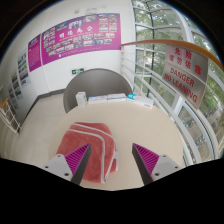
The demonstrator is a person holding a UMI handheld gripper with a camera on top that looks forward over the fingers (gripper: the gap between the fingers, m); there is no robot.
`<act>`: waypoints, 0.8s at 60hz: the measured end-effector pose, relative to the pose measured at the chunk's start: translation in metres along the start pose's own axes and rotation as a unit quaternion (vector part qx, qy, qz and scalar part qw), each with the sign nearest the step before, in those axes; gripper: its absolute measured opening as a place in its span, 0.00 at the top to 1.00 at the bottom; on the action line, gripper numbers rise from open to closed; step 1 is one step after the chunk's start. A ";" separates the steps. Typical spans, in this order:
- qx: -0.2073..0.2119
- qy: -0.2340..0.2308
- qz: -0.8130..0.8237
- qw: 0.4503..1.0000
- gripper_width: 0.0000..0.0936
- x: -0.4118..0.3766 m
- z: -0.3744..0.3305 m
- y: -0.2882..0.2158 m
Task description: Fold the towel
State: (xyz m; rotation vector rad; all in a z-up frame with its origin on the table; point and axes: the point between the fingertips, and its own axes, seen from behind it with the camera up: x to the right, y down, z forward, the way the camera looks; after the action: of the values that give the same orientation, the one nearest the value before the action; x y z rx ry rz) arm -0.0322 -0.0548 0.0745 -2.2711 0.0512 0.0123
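Observation:
A pink-red towel with white trim lies folded in a bundle on the beige table. My gripper hangs above the table's near part, its two fingers spread wide apart with nothing between the pads. The left finger is over the towel's near left part; the right finger is over bare table to the right of the towel. The fingers hold nothing.
A grey chair stands beyond the table's far edge, with a white and blue object lying near that edge. Glass walls with red signs run along the right. Posters hang on the far wall.

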 end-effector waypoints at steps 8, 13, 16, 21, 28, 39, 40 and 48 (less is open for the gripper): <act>0.022 0.006 -0.015 1.000 0.09 -0.012 -0.047 -0.015; 0.039 0.006 -0.025 0.999 0.09 -0.029 -0.084 -0.019; 0.049 0.004 -0.028 0.998 0.09 -0.042 -0.109 -0.020; 0.063 0.005 -0.034 0.997 0.08 -0.065 -0.154 -0.013; 0.078 0.007 -0.044 0.996 0.08 -0.092 -0.217 0.003; 0.070 0.001 -0.043 0.997 0.08 -0.119 -0.287 0.047; 0.071 0.001 -0.043 0.997 0.08 -0.120 -0.292 0.049; 0.080 0.008 -0.050 0.996 0.08 -0.126 -0.322 0.057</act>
State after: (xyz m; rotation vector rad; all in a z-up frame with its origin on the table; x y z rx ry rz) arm -0.1628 -0.3338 0.2416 -2.1122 -0.0506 -0.0603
